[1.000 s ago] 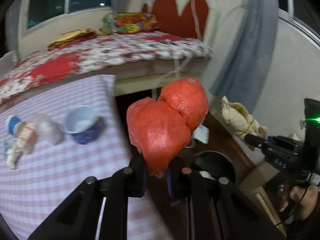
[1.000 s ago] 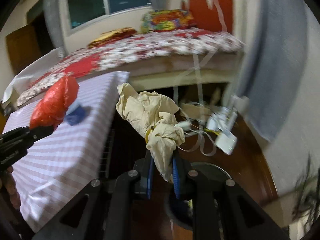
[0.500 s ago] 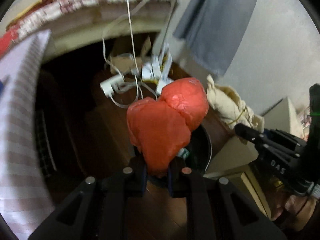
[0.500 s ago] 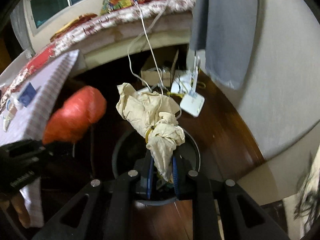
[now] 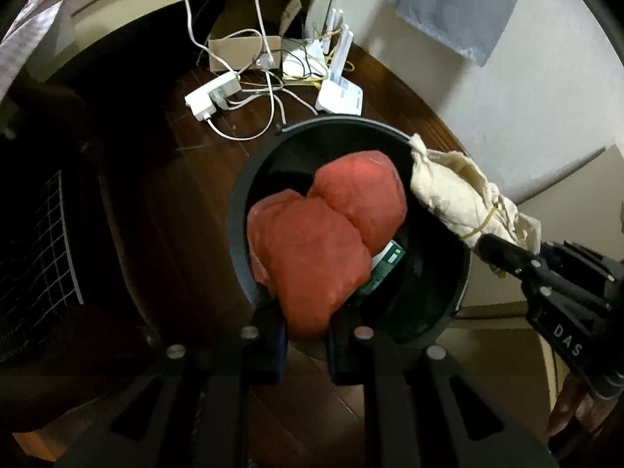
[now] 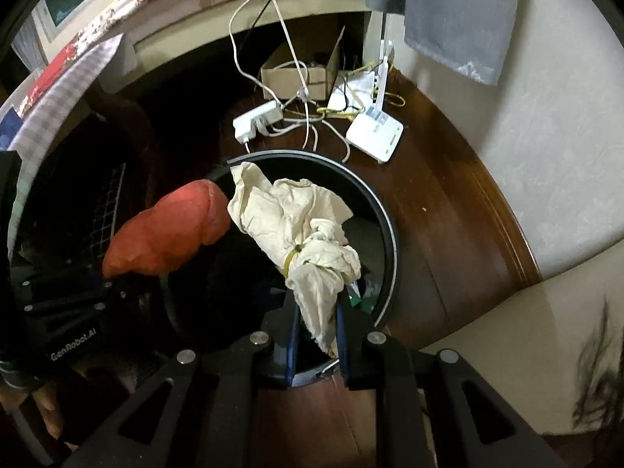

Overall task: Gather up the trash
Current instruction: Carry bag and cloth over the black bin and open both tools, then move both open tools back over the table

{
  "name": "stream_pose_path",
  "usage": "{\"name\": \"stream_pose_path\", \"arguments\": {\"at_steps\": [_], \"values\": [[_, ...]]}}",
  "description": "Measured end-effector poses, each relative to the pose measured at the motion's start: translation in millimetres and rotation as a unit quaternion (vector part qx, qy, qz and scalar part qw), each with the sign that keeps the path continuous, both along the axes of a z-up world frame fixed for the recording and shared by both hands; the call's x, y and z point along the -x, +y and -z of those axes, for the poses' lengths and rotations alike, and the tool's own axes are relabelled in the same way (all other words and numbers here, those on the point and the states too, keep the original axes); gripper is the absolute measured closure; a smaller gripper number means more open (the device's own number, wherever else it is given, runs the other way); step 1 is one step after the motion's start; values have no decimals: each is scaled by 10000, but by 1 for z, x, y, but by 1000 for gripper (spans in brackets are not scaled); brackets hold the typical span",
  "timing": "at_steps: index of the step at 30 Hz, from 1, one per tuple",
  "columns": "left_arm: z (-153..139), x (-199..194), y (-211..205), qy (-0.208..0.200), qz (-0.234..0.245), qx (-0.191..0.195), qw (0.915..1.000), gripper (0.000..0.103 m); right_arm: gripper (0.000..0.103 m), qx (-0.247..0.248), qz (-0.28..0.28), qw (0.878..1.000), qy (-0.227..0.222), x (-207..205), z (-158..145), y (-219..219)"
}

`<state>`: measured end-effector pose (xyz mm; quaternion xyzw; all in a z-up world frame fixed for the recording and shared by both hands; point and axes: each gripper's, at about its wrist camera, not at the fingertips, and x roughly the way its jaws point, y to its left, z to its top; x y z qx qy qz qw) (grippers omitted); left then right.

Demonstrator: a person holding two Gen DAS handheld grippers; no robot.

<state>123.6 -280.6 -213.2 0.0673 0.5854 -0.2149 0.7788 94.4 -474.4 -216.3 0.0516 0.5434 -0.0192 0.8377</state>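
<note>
My left gripper [image 5: 308,335] is shut on a bulging red plastic bag [image 5: 323,241] and holds it over the open black trash bin [image 5: 241,210] on the wooden floor. My right gripper [image 6: 318,335] is shut on a cream plastic bag tied with a yellow band [image 6: 300,234], also held over the bin [image 6: 390,241]. The cream bag [image 5: 460,199] shows at the bin's right rim in the left wrist view; the red bag [image 6: 167,234] shows at the left in the right wrist view. Green packaging [image 5: 386,269] lies inside the bin.
Behind the bin lie a white power strip [image 5: 212,95], tangled cables [image 5: 269,85], a white router [image 6: 374,134] and a cardboard box [image 6: 296,74]. A wire grid [image 5: 35,261] stands at the left. The wall and a grey curtain [image 6: 456,11] are at the right.
Both grippers have swung from the striped table down over the bin, still holding their bags. The bin now fills the middle of both views.
</note>
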Motion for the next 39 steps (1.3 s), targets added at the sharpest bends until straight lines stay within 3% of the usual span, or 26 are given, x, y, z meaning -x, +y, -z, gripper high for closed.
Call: {"name": "stream_pose_path", "arguments": {"at_steps": [13, 15, 16, 17, 19, 20, 25, 31, 39], "values": [[20, -8, -6, 159, 78, 67, 9998, 86, 85, -31, -406, 9990, 202, -20, 17, 4], [22, -10, -5, 179, 41, 132, 9997, 81, 85, -7, -570, 9981, 249, -20, 21, 9], [21, -10, -5, 116, 24, 118, 9999, 77, 77, 153, -615, 9976, 293, -21, 23, 11], [21, -9, -5, 116, 42, 140, 9998, 67, 50, 363, -538, 9974, 302, -21, 24, 9], [16, -7, -4, -17, 27, 160, 9999, 48, 29, 239, -408, 9989, 54, -17, 18, 0], [13, -8, -2, -95, -23, 175, 9998, 41, 29, 317, -383, 9988, 48, -15, 16, -2], [16, -12, 9, 0, -280, 229, 9993, 41, 29, 510, -314, 9981, 109, -10, 13, -8], [10, -10, 18, -89, -493, 186, 9986, 41, 29, 409, -97, 9991, 51, -4, 6, -11], [-26, 4, 30, -410, -722, 305, 9961, 41, 29, 255, 98, 9994, -222, 7, -29, 0]]}}
